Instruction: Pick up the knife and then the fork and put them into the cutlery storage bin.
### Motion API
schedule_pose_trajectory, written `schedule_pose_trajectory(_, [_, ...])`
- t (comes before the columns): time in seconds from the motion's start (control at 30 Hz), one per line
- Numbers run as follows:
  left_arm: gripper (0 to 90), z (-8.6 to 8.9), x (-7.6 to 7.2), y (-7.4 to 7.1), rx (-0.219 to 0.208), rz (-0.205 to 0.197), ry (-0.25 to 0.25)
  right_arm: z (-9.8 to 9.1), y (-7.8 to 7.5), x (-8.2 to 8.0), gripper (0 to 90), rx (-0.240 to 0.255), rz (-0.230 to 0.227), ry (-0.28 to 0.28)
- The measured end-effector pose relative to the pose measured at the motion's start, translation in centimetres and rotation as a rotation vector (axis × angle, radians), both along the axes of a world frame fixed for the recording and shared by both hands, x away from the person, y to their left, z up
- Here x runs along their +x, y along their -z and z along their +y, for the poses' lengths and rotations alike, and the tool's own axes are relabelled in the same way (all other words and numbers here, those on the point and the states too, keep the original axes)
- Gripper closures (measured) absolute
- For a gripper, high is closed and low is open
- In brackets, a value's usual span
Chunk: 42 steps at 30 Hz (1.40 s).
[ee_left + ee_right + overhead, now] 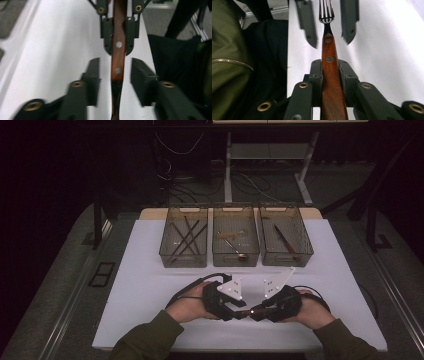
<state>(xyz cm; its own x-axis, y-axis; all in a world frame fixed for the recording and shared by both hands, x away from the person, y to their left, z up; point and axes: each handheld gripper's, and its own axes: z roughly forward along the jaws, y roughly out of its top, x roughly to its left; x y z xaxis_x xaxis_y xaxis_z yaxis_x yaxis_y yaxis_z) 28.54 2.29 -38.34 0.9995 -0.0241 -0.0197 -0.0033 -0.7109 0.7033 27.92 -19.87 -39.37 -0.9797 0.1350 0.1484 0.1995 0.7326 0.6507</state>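
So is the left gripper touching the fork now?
Apart. In the left gripper view, the left gripper stands open, with white table showing on both sides of the fork handle.

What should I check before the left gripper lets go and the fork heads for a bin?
1. Right gripper shut on the fork handle: ok.
2. Left gripper open, jaws clear of the handle on both sides: ok.
3. Fork straight between the right jaws: ok.
4. Three bins within view beyond the hands: ok.
5. Which bin takes forks: cannot tell.
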Motion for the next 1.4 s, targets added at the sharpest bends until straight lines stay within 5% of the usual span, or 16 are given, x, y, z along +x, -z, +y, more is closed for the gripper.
schedule_pose_trajectory(0.13, [42.9, 2.0, 0.2, 0.5, -0.07, 0.015, -0.081, -0.4, 0.1, 0.2, 75.8, 0.0, -0.008, 0.023])
schedule_pose_trajectory(0.3, [31.9, 5.3, 0.3, 1.6, -0.134, 0.015, -0.25, -1.1, 0.2, 0.4, 75.8, 0.003, -0.009, 0.06])
schedule_pose_trajectory(0.47, [19.7, 8.3, 0.6, 3.1, -0.123, 0.007, -0.388, -2.2, 0.6, 0.8, 75.7, -0.003, -0.017, 0.111])
schedule_pose_trajectory(0.67, [12.3, 10.5, 0.2, 4.1, -0.141, -0.013, -0.495, -3.5, 0.6, 1.3, 75.7, 0.006, -0.025, 0.167])
schedule_pose_trajectory(1.0, [0.0, 12.5, -1.1, 5.2, -0.157, -0.002, -0.61, -5.2, 0.0, 2.0, 75.7, 0.071, -0.03, 0.299])
schedule_pose_trajectory(1.13, [0.0, 12.8, -1.2, 5.3, -0.141, 0.012, -0.623, -5.9, -0.3, 2.3, 75.7, 0.099, -0.049, 0.34])
schedule_pose_trajectory(1.4, [0.0, 13.1, -1.0, 5.2, -0.174, 0.014, -0.646, -7.4, -1.1, 2.7, 75.6, 0.151, -0.073, 0.425])
